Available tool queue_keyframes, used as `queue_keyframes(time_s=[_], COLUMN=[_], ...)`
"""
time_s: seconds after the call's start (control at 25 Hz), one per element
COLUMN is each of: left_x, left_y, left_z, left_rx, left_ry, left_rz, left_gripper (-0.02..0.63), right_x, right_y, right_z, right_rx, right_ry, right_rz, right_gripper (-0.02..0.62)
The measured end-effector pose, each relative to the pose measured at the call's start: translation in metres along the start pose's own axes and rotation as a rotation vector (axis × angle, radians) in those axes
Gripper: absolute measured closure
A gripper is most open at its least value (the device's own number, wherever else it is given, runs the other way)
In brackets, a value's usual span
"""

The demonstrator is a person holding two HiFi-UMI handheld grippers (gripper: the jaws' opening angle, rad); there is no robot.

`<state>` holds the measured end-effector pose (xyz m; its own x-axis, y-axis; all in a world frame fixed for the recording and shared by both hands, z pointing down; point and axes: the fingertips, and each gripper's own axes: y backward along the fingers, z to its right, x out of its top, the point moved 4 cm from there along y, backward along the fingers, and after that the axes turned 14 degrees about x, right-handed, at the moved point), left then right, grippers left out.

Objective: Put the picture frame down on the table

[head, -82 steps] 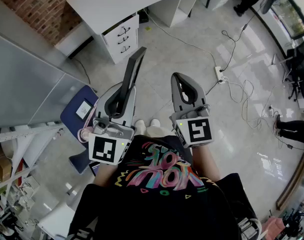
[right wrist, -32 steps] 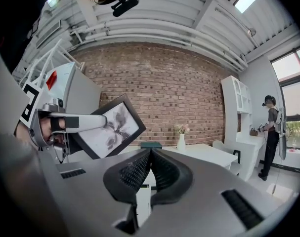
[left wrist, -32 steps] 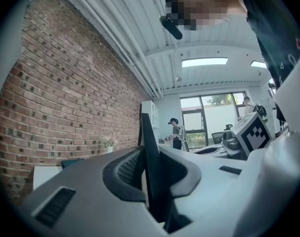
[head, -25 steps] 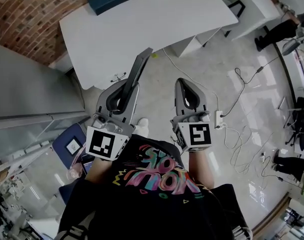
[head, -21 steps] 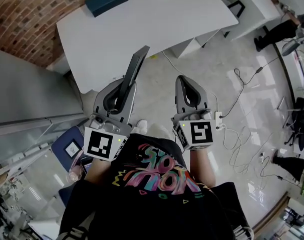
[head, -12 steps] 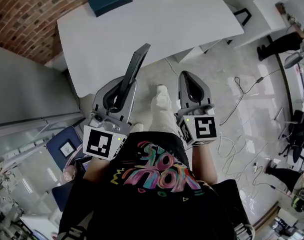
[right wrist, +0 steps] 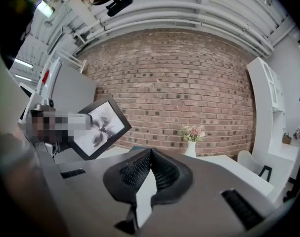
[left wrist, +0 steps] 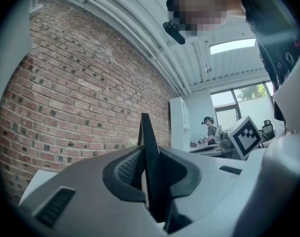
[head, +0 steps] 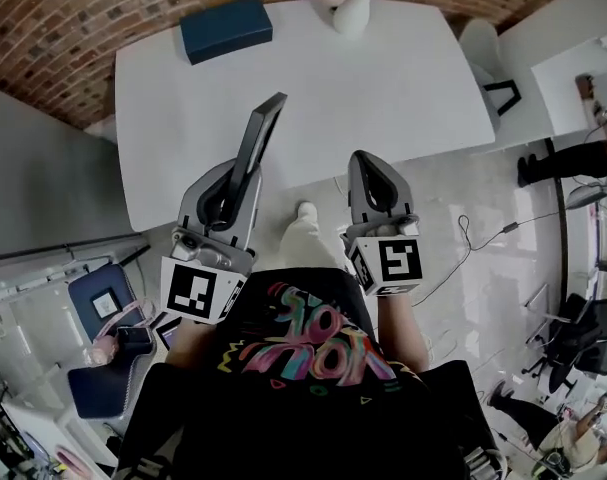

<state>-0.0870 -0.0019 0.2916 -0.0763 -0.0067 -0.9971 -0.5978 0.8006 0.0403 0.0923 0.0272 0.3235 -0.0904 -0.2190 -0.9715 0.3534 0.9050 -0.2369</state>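
Left gripper (head: 239, 173) clamps the picture frame (head: 259, 131) edge-on, its long axis jutting forward over the table's (head: 403, 78) near edge. Right gripper (head: 369, 164) rides alongside, jaws pressed together, empty.

White rectangular bench (head: 383, 88): dark teal flat box (head: 226, 28) far left; white vase (head: 352, 14) holding pink flowers, far centre.

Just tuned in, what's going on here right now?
A person stands at the near edge of the white table with a tool in each hand. The left tool is clamped on the picture frame, held on edge and not yet set down. The right tool is shut and empty. A dark blue box and a vase of flowers sit at the table's far side.
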Motion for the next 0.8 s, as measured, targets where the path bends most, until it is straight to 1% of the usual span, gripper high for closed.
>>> queue_keyframes(time_s=[0.2, 0.28, 0.44, 0.6, 0.72, 0.8], left_x=[0.002, 0.002, 0.000, -0.002, -0.006, -0.004], left_y=[-0.073, -0.101, -0.149, -0.172, -0.177, -0.183], left_z=[0.013, 0.019, 0.026, 0.029, 0.030, 0.028], left_rx=[0.076, 0.097, 0.163, 0.215, 0.231, 0.251], left_ry=[0.008, -0.007, -0.015, -0.019, -0.021, -0.004], left_rz=[0.008, 0.013, 0.006, 0.023, -0.002, 0.000], left_gripper=[0.538, 0.540, 0.539, 0.540, 0.540, 0.540], right_x=[0.017, 0.022, 0.025, 0.028, 0.026, 0.025], right_y=[-0.039, -0.054, -0.087, -0.105, -0.111, -0.116], right_z=[0.071, 0.096, 0.137, 0.161, 0.168, 0.172], right_rx=[0.074, 0.112, 0.202, 0.256, 0.270, 0.276], right_ry=[0.036, 0.041, 0.058, 0.074, 0.072, 0.065], right_rz=[0.041, 0.040, 0.023, 0.028, 0.025, 0.023], right_gripper=[0.571, 0.571, 0.571, 0.571, 0.571, 0.571])
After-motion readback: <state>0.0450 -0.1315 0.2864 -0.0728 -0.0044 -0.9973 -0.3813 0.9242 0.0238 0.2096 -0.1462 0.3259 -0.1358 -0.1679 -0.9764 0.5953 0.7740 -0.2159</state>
